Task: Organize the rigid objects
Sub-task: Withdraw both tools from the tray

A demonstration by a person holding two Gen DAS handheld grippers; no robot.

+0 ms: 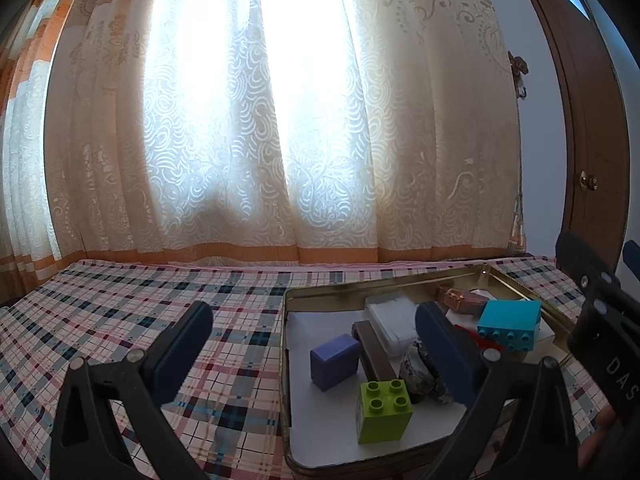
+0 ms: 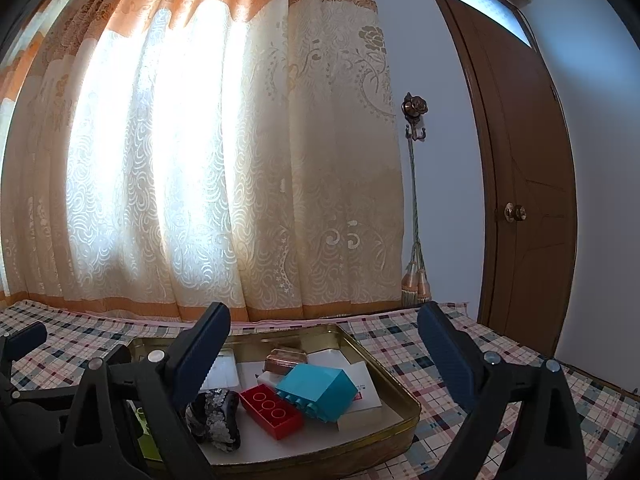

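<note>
One tin tray (image 1: 285, 320), three toy bricks (image 1: 384, 410), two claws (image 2: 324, 344)

— What's hanging behind the table?
— A cream lace curtain (image 2: 224, 160) with an orange border is glowing with daylight.
— And to the right?
— A brown wooden door (image 2: 524, 184) is standing shut, its brass knob (image 2: 515, 212) catching light; a tasselled tieback cord (image 2: 416, 240) is dangling from a wall hook (image 2: 416, 112).
— Underneath?
— A plaid tablecloth (image 1: 120, 304) is covering the table.

White letters "DAS" stand on the black body of the right tool (image 1: 618, 368), at 4 o'clock in the left wrist view; nothing else is legible.
</note>
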